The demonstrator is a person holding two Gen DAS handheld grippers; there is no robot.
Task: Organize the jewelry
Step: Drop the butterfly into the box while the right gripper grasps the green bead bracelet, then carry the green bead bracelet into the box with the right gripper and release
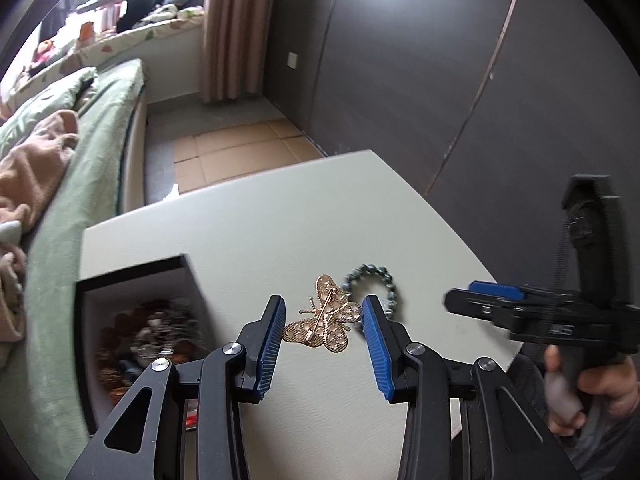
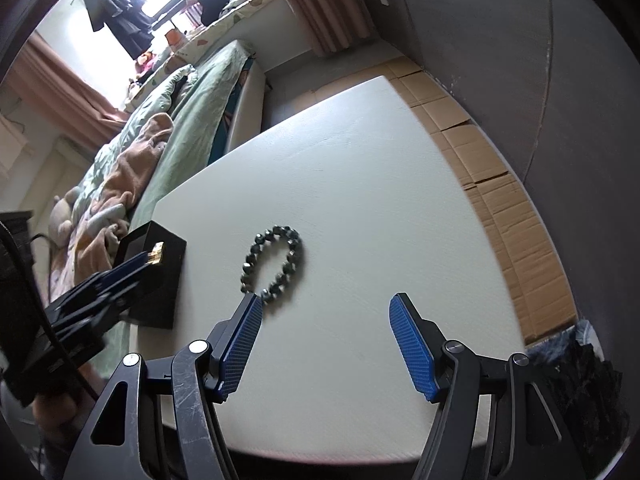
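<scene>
Your left gripper point(image 1: 323, 322) holds a gold butterfly brooch point(image 1: 326, 326), pin side up, between jaws that stand fairly wide; whether both pads touch it is unclear. In the right wrist view it hangs over the black jewelry box point(image 1: 132, 276). Next, probably release it inside. Your right gripper point(image 2: 326, 330) gapes empty near the beaded bracelet point(image 2: 274, 262) on the white table point(image 2: 380, 168).

Legible text, labels, brands, numbers: none that I can read in either wrist view; nothing here carries readable markings.
</scene>
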